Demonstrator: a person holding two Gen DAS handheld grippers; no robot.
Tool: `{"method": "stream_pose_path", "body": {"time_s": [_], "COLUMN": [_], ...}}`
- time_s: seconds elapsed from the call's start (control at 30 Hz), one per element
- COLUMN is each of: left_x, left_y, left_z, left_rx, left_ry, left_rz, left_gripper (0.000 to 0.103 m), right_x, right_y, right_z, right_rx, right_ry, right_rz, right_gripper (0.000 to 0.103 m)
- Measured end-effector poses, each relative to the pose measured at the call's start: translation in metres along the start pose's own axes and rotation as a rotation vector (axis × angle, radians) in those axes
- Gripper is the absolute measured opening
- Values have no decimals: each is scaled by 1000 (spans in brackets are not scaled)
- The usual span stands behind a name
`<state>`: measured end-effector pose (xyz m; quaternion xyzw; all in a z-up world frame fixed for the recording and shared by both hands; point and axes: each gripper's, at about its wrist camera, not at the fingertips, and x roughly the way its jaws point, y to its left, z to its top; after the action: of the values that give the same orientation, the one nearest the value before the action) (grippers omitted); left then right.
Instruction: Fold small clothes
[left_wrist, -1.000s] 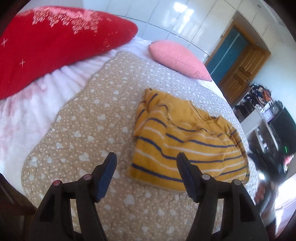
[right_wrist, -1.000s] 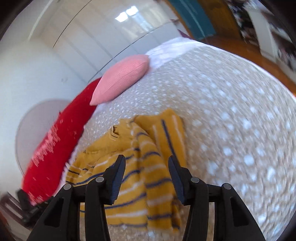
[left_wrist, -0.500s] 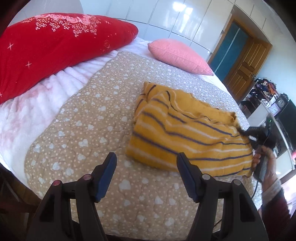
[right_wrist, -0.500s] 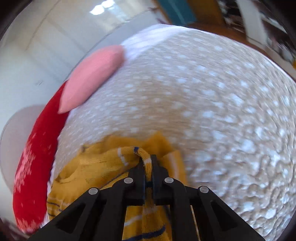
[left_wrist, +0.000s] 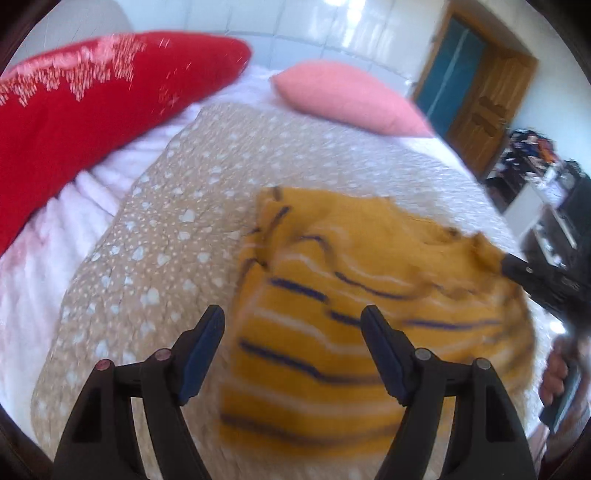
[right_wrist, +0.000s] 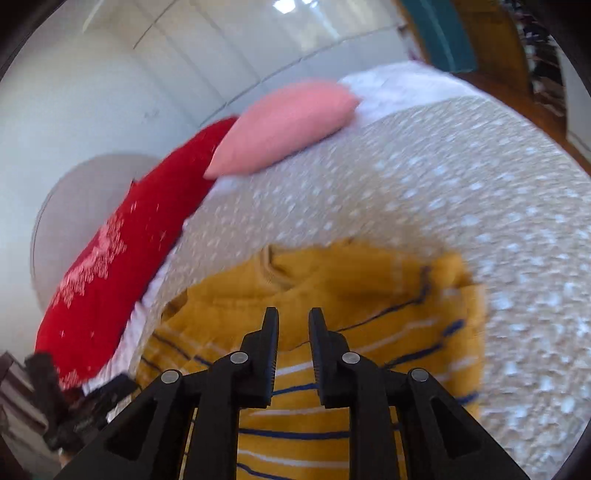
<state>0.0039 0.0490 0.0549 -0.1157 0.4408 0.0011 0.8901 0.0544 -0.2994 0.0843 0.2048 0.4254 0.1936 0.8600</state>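
Left of my left claw (left_wrist: 291, 350): red pillow (left_wrist: 85, 110) up and far left, quilt (left_wrist: 166, 221) of the bed running under and ahead. Pink pillow (left_wrist: 347, 98) ahead and a little right, well apart from the work.

Left claw: jaws wide and opening, nothing between the pads. The yellow striped top (left_wrist: 362, 295) lies on the quilt just ahead, its near edge showing between and below the fingers. I judge I am spreading the jaws to take that near hem for the next fold.

Right of it: my right claw (right_wrist: 293, 347) hangs over the top's middle, neckline ahead of it. Jaws are narrow but parting; a gap shows between the pads and no cloth in it, so it holds nothing. In the left view its dark body sits at the top's far right edge.

Against half a second back: the right claw then pinched a raised fold of the top; now that fold is let go and lies flatter. The left jaws stand wider and the top sits closer under them.
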Motion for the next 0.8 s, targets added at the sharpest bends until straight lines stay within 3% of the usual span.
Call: {"method": "stream_pose_path", "body": {"time_s": [0.03,0.1,0.17,0.33,0.43,0.53,0.8], "left_x": [14,37,44,40,26,6,-62], "left_y": [7,21,33,36,41,44,25], "left_z": [2,0,-3,-1,2,-2,-30], "left_rx": [-20,-73,-132,-138,-165,-188,-101], "left_ry": [33,98,107,106,84,51,-97], "left_rz": [30,-9,-61,-85,-84,-84,-17], "left_gripper": [75,79,83,83,83,83,83], "right_x": [12,36,52,48,28,-4,-64], "right_y": [-2,-22,-44,-74,-72,-66,-28], "right_z": [3,12,18,30,32,26,-30], "right_rx": [12,79,144,309,300,257,108], "right_ry": [14,41,33,-48,-97,-159,-184], "right_rz": [-11,-46,-127,-78,-125,-163,-99], "right_gripper": [27,36,36,33,34,44,53]}}
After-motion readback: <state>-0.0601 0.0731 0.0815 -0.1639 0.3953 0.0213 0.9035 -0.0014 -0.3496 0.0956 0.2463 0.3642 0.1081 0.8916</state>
